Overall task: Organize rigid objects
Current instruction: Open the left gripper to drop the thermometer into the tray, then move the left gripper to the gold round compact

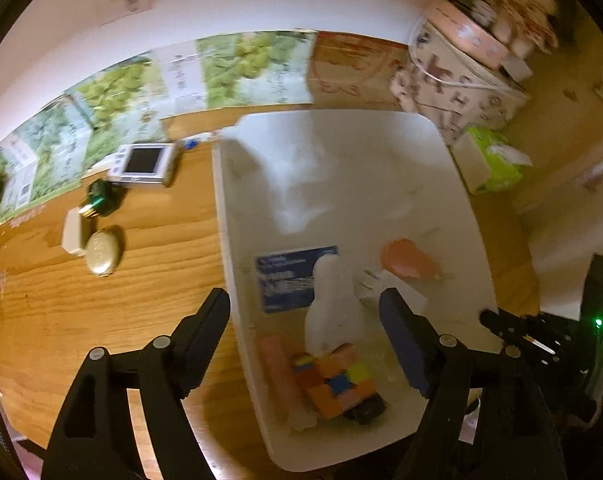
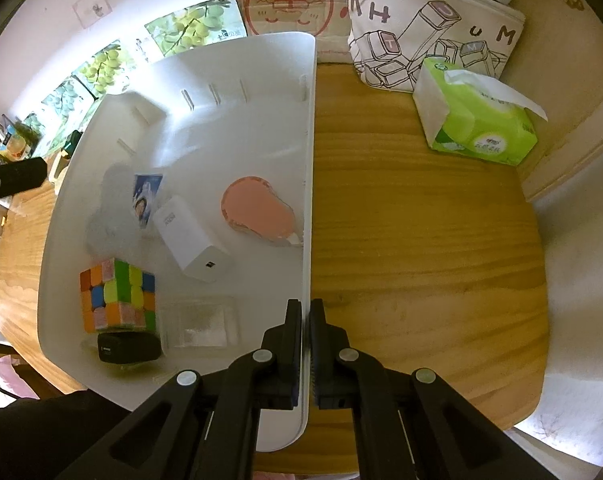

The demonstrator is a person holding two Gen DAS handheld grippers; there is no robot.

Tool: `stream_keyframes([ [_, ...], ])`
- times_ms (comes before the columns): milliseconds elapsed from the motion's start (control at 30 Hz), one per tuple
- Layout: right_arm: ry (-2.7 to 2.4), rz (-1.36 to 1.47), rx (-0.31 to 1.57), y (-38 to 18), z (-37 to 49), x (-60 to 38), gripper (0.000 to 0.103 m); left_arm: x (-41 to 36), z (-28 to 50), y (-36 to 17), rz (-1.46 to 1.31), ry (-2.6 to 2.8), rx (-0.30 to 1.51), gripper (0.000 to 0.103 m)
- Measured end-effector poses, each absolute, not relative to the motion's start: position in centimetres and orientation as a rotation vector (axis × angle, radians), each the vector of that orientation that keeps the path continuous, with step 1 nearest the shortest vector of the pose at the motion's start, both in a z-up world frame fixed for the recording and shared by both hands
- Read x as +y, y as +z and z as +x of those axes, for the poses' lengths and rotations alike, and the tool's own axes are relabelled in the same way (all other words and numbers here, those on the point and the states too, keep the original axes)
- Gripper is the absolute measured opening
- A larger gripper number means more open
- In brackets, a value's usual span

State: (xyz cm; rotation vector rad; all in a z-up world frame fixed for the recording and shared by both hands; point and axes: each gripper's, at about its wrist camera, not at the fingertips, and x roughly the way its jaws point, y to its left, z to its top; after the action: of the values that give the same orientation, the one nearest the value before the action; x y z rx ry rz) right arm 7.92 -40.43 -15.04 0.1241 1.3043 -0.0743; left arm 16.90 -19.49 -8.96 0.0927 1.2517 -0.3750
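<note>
Approx. half done, judging by what's sorted: Rubik's cube (image 2: 117, 296), white power bank (image 2: 193, 240), pink tape dispenser (image 2: 257, 210), black charger (image 2: 127, 348) lie in the white bin (image 2: 307, 160). Gold compact (image 1: 101, 254), small screen device (image 1: 145, 164), green bottle (image 1: 99, 198) are left near the tabletop's far-left edge. Left gripper (image 1: 305, 330) is spread wide, empty, straddling the bin's left wall; right gripper (image 2: 305, 320) is clamped on its right wall.

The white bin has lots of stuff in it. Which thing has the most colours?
The puzzle cube, in the white bin. Its squares are orange, green, yellow, blue and pink, while the charger block is plain white and the pink case is one colour.

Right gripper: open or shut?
Shut on the bin wall: the right gripper has its pads pressed on either side of the white bin's wall.
</note>
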Motion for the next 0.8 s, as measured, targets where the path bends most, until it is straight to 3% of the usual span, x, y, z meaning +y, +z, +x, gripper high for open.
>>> stream_keyframes([
  [333,-0.124,0.128,1.314,-15.1,8.1,-40.3,0.004,-11.8,19.8,-10.3,-0.037,-0.210,1.274,0.080],
  [800,-0.249,0.151,1.360,-15.0,8.5,-39.9,0.006,-0.9,24.0,-16.4,-0.335,-0.024,1.351,0.080],
])
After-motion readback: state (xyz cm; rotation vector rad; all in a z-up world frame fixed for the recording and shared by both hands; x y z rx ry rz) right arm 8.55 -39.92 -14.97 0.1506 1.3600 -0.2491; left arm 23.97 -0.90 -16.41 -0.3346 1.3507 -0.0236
